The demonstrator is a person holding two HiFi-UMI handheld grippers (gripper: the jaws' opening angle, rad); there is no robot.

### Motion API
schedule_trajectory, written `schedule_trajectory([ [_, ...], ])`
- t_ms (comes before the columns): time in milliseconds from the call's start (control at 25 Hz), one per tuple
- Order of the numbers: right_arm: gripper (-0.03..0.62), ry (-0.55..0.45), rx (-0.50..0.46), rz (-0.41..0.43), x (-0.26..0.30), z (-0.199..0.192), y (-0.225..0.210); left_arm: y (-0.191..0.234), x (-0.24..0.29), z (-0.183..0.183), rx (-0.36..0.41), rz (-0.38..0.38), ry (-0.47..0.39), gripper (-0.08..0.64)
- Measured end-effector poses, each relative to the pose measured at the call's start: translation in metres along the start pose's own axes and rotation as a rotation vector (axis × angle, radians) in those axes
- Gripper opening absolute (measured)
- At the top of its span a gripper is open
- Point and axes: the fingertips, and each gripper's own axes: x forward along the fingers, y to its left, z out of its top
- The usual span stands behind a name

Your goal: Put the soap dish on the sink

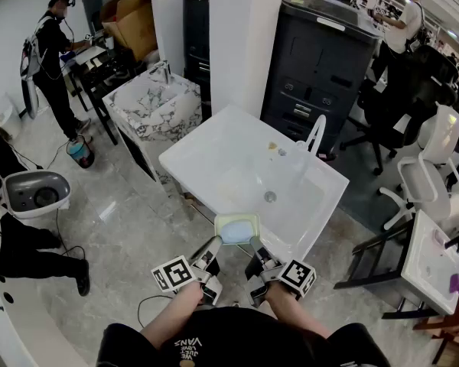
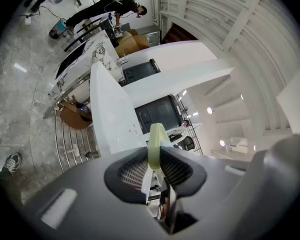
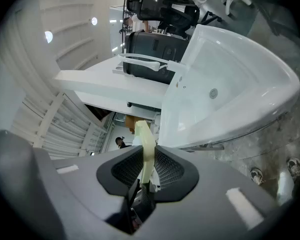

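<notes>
A pale green soap dish (image 1: pixel 237 228) hangs between both grippers just above the near rim of the white sink (image 1: pixel 206 147). My left gripper (image 1: pixel 213 244) pinches the dish's left edge and my right gripper (image 1: pixel 254 245) pinches its right edge. In the left gripper view the dish's thin rim (image 2: pixel 155 143) stands edge-on, squeezed between the ribbed pads (image 2: pixel 135 173) of that gripper (image 2: pixel 157 168). The right gripper view shows the same: the rim (image 3: pixel 145 145) sits clamped between the jaws of the gripper (image 3: pixel 147 168), with the sink basin (image 3: pixel 230 91) beyond.
The sink has a white arched tap (image 1: pixel 315 134) at its far side and a drain (image 1: pixel 270 196) in the basin. A marbled sink (image 1: pixel 157 102) stands at the back left, a black cabinet (image 1: pixel 321 60) behind, office chairs (image 1: pixel 428 167) to the right. People stand at the back.
</notes>
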Motion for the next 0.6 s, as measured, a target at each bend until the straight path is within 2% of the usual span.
schedule_trajectory([
  [320, 0.071, 0.009, -0.011, 0.043, -0.008, 0.001, 0.006, -0.007, -0.004, -0.008, 0.005, -0.003, -0.009, 0.129],
  [600, 0.071, -0.017, 0.001, 0.026, 0.007, -0.001, 0.009, -0.003, 0.0, 0.011, 0.007, -0.024, -0.009, 0.129],
])
